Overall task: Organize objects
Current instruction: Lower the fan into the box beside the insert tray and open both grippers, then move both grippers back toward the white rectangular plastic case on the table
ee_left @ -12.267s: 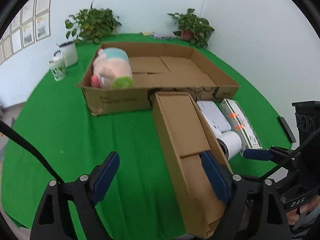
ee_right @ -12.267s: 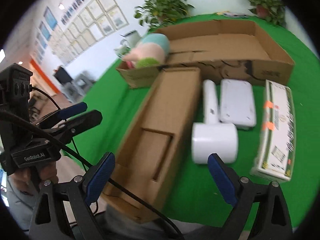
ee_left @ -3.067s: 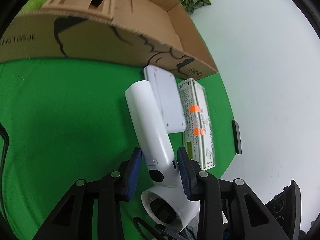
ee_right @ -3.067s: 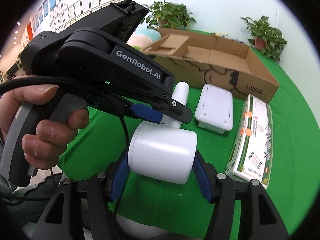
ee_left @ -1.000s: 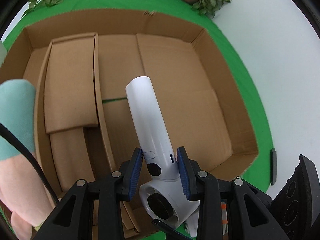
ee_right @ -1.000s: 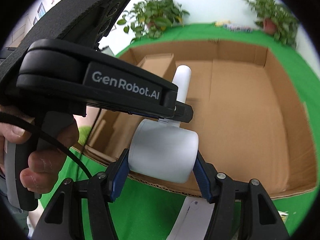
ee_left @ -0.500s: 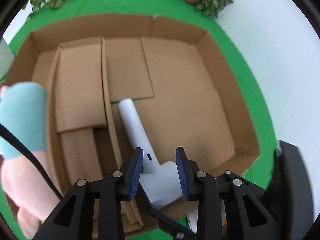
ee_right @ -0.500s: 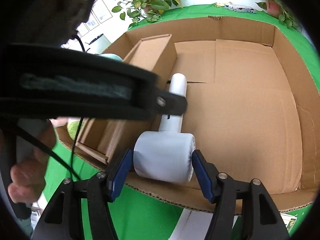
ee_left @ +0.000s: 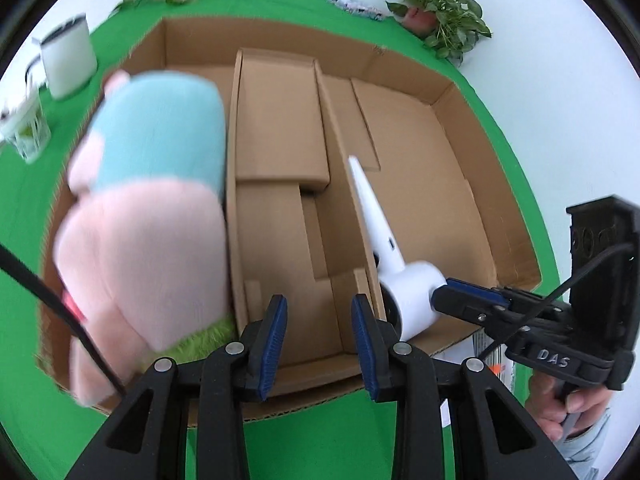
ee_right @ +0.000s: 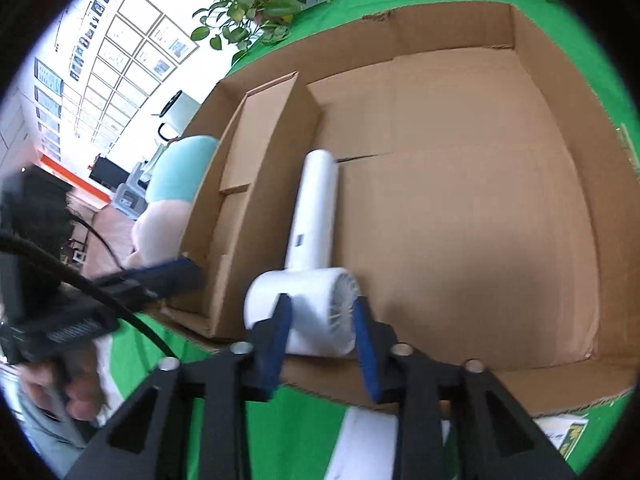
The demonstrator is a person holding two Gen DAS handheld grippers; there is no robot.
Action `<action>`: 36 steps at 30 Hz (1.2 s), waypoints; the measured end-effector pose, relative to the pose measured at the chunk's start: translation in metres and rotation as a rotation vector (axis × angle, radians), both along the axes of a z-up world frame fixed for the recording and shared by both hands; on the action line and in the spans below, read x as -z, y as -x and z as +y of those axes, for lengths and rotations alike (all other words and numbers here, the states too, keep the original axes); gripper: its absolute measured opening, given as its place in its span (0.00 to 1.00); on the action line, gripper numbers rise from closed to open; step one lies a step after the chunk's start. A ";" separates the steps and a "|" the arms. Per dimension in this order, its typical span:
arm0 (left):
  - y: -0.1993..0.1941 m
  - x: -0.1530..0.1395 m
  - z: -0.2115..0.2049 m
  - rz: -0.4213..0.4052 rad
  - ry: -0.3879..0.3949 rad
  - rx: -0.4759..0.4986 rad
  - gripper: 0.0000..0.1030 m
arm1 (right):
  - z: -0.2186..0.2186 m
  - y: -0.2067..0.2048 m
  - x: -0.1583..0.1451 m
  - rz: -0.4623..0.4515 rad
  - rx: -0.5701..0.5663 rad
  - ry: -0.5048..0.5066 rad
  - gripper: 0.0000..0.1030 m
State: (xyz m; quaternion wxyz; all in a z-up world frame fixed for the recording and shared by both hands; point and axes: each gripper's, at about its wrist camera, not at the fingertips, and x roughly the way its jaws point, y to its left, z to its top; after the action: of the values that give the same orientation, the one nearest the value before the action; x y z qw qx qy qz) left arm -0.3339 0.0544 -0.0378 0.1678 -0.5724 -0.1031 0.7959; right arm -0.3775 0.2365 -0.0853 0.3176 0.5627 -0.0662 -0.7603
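Where the big cardboard box (ee_left: 484, 136) fills my left wrist view, I read its contents from nine o'clock across: a pink and teal plush toy (ee_left: 152, 208) packed against the left wall, then a long narrow carton (ee_left: 280, 152) lying beside it, then the white hair dryer (ee_left: 394, 264) on the box floor toward four o'clock. Its handle points to twelve o'clock and lies right along the carton's side; whether they touch I cannot tell. My left gripper (ee_left: 318, 340) hangs over the near wall with its jaws spread and nothing between them. My right gripper (ee_right: 320, 340) has its jaws on either side of the dryer's round, grilled head (ee_right: 316, 308); whether the blue pads press it or have let go I cannot tell. At ten o'clock outside the box stands a white mug (ee_left: 68, 60). The toy is blurred, and a white item (ee_right: 360, 444) under my right gripper is mostly hidden.
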 end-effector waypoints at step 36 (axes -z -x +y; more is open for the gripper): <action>-0.235 -0.124 0.007 0.781 0.209 -0.241 0.97 | 0.008 -0.196 -0.048 0.771 0.196 -0.296 0.76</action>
State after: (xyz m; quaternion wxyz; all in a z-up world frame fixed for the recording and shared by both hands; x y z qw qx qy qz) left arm -0.0985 0.0615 0.0867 0.0410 -0.2257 -0.0168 0.9732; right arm -0.1819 0.2446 -0.0368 0.1613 0.2676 0.1142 -0.9430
